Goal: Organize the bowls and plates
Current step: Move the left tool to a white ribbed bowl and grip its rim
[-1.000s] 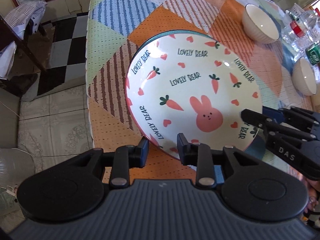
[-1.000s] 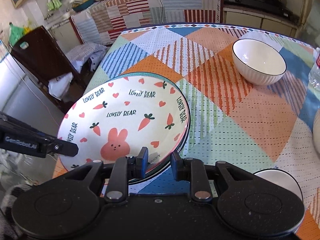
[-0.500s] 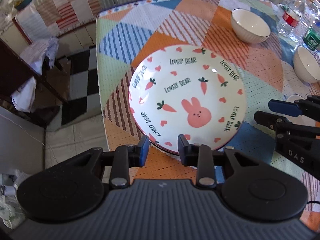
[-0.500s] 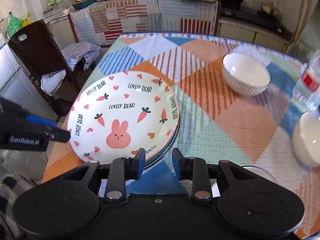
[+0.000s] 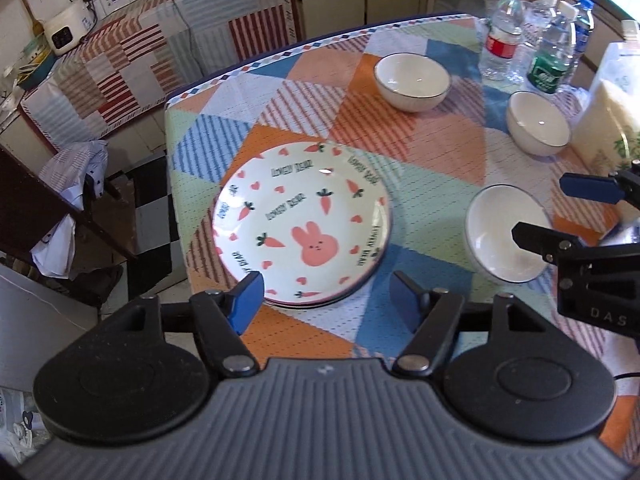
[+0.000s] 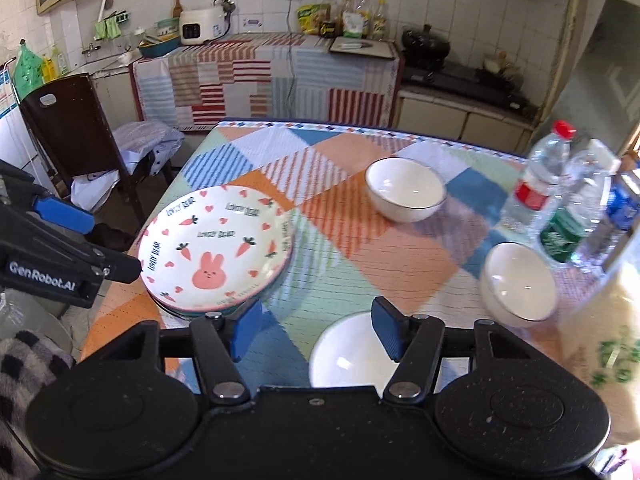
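A white plate with a pink rabbit and carrots [image 5: 300, 220] lies on top of a stack of plates at the table's near left corner; it also shows in the right wrist view [image 6: 216, 246]. Three white bowls stand apart on the table: a far one [image 5: 412, 80] [image 6: 405, 189], a right one [image 5: 538, 122] [image 6: 518, 282] and a near one [image 5: 502, 234] [image 6: 348, 354]. My left gripper [image 5: 326, 300] is open and empty, raised above the plate's near rim. My right gripper [image 6: 316, 330] is open and empty, above the near bowl's left edge.
Several water bottles [image 5: 532, 48] [image 6: 560, 196] stand at the table's far right, with a large pale bag [image 5: 608, 112] beside them. A dark wooden chair [image 6: 80, 140] with cloth on it stands left of the table. A kitchen counter [image 6: 280, 68] runs behind.
Both grippers have opened and pulled up and back from the rabbit plate, which now rests on the stack. More of the table and the bowls has come into view.
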A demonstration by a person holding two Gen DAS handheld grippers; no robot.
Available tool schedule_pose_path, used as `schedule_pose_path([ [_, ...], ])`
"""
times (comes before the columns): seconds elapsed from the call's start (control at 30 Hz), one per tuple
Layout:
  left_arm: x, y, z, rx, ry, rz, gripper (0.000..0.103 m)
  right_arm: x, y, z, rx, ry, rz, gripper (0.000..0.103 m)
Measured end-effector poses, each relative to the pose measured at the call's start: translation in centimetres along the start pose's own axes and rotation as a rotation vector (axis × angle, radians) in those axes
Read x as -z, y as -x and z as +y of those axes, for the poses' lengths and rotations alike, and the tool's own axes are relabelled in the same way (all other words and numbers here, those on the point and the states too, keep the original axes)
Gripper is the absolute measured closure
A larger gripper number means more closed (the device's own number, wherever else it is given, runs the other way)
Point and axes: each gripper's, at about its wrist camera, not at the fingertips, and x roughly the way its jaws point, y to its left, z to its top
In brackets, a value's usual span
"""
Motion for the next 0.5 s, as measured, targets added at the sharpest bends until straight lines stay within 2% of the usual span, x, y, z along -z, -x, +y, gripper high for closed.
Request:
schedule_pose_path([
  [0.17, -0.1, 0.4, -2.5, 0.064, -0.018, 0.004, 0.021, 1.3, 2.2, -1.7, 0.016, 0.010, -0.006, 0.030],
  [0.27, -0.2, 0.2, -4.2, 0.090, -0.041, -0.012, 0.012, 2.3, 3.1, -2.3, 0.039, 0.034, -0.012, 0.015],
  [0.5, -0.5, -1.3, -7.4, 0.092, -0.079, 0.002, 0.008, 5.0, 3.5, -4.4, 0.079, 0.061, -0.015, 0.012],
])
